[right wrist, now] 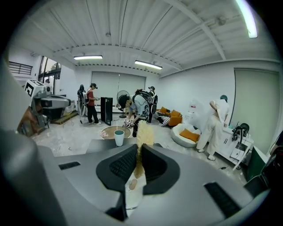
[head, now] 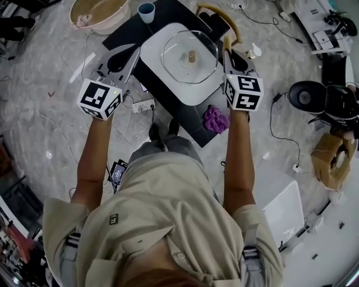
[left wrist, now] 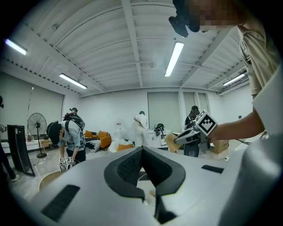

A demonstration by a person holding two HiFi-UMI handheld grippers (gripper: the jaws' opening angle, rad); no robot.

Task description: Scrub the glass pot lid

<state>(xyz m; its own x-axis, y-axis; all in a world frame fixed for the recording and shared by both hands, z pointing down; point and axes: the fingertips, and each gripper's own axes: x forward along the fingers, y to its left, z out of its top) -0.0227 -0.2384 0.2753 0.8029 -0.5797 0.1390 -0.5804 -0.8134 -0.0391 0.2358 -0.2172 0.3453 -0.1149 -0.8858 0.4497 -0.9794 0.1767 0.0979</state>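
The glass pot lid [head: 190, 56], clear with a tan knob, lies on a white square tray [head: 162, 73] on a black table. My left gripper [head: 133, 54] hovers at the tray's left edge; its jaws meet with nothing between them [left wrist: 142, 149]. At the tray's right edge, my right gripper [head: 228, 51] is shut on a yellow fibrous scrubber [head: 227, 41]. In the right gripper view the scrubber [right wrist: 143, 132] stands up between the jaws of that gripper [right wrist: 139, 148], and the lid's knob [right wrist: 131, 185] shows below them.
A purple cloth [head: 216, 119] lies at the table's near right corner. A blue cup [head: 146, 11] stands at the far side, with a beige basin [head: 101, 12] on the floor beyond. Cables and a power strip [head: 143, 105] lie on the floor. Several people stand farther off in the room.
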